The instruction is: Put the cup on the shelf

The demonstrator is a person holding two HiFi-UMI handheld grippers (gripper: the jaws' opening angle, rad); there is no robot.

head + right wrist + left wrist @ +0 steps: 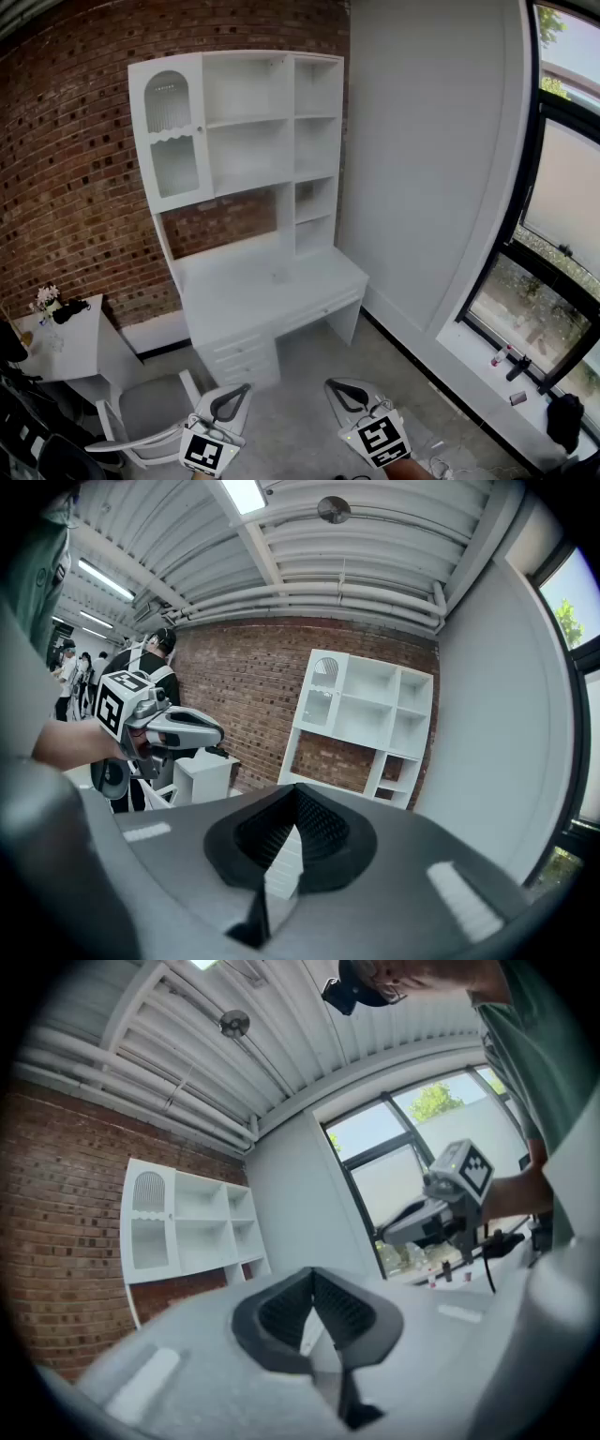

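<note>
Since your left gripper (244, 390) and right gripper (332, 385) both hang clenched and empty at 6 o'clock, nothing is in hand yet. The chair (150, 412) at 8 o'clock, just beside the left gripper, could snag your approach to the bench (246, 305) at 12 o'clock. A small pale thing on the bench may be the cup (279, 276), though it is too small to be sure. If you arrive with jaws clenched, you would likely knock it over. Farther on, the shelf (248, 120) has narrow bays that could clip its rim.

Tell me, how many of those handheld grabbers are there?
2. The left gripper is low in the head view, by the chair; the right gripper is beside it, over the floor.
</note>
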